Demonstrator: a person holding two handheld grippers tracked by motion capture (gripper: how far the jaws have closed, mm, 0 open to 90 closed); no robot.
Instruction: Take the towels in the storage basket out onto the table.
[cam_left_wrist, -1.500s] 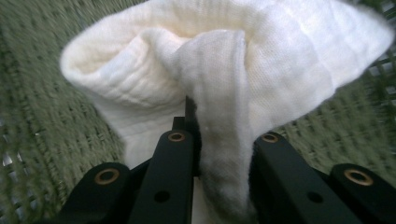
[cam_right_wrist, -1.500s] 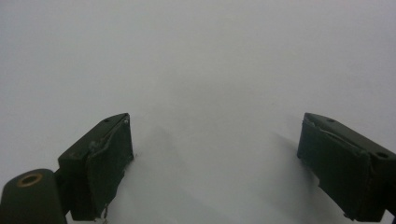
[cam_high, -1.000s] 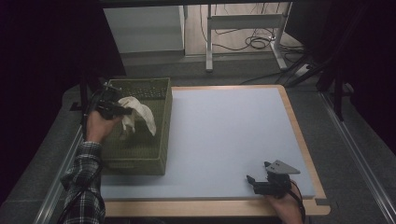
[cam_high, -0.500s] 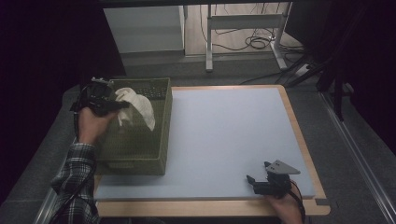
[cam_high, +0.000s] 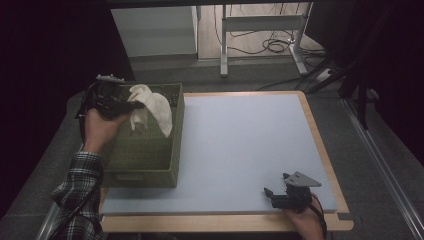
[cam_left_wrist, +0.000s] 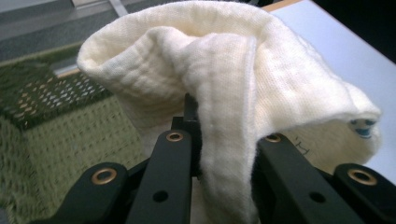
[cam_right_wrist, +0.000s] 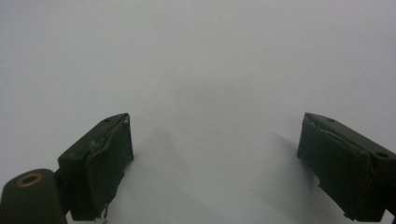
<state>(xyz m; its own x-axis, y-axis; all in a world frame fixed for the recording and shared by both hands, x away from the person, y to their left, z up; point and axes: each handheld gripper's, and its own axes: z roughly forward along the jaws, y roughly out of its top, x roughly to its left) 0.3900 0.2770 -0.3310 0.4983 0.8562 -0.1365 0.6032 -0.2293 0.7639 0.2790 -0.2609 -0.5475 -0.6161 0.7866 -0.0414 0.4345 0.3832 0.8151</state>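
Pinching soft cream knit cloth (cam_left_wrist: 243, 93) above woven green basket (cam_high: 145, 155)

My left gripper (cam_left_wrist: 224, 140) has its two black jaws closed on a cream cloth (cam_left_wrist: 233, 84), a thick fold of it pinched between them. The cloth bunches up above the jaws and arches over them, with a rounded hollow in its upper left part and a ribbed hem running down into the grip. On its lower right edge sits a small blue mark. Behind the cloth, to its left, lies the green woven basket (cam_left_wrist: 56, 116). To the cloth's upper right is the pale blue table top (cam_left_wrist: 345, 42).
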